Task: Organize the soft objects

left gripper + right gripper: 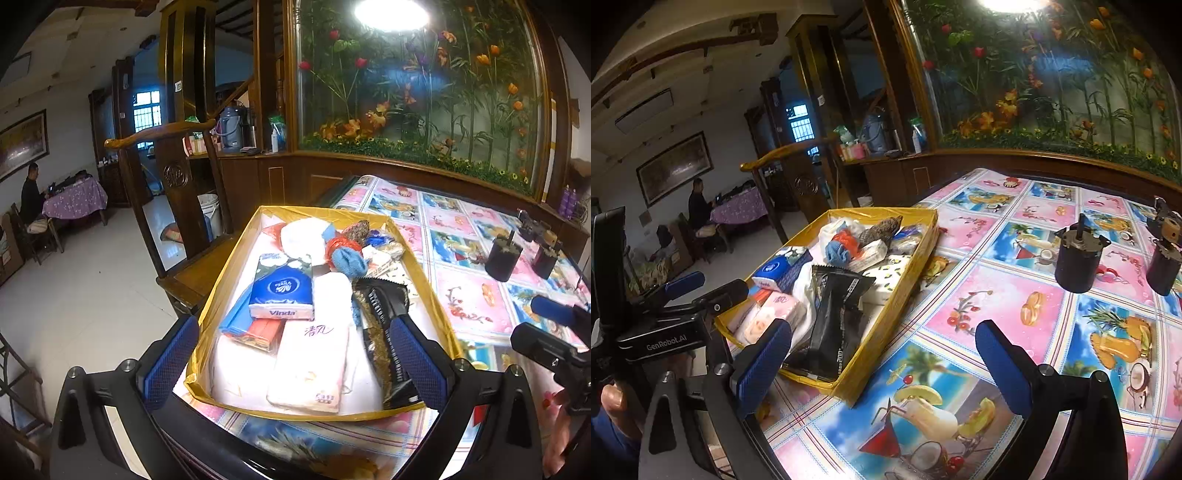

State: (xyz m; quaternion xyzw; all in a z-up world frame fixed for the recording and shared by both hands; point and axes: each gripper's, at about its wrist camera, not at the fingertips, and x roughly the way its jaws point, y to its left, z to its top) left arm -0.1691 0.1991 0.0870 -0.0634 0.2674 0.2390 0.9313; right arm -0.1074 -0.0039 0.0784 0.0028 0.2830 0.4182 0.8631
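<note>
1. Yellow-taped walls frame the shallow box (229,280) at the centre of the left wrist view; it sits on the counter (476,295), which wears a pink-and-blue drinks-print cloth.
2. The left claw (295,363) tilts downward over the near end of the box, its blue pads wide apart and empty; one pad stands outside the box's left wall, the other over the right side of the contents.
3. Inside the box lie the soft things: a blue Vinda tissue pack (282,290) left of centre, a pale tissue pack (310,365) nearest the lens, a black snack wrapper (388,325) along the right wall, and a blue cloth (349,260) farther back.
4. The right claw (882,363) also points downward, jaws spread and holding nothing; its left pad overlaps the box's near corner, its right pad hangs over bare cloth.
5. In the right wrist view, fingers (613,400) grip a handle at the lower left.
6. Two dark cylinders (1076,264) stand well apart from the box, at the right of the frame.
</note>
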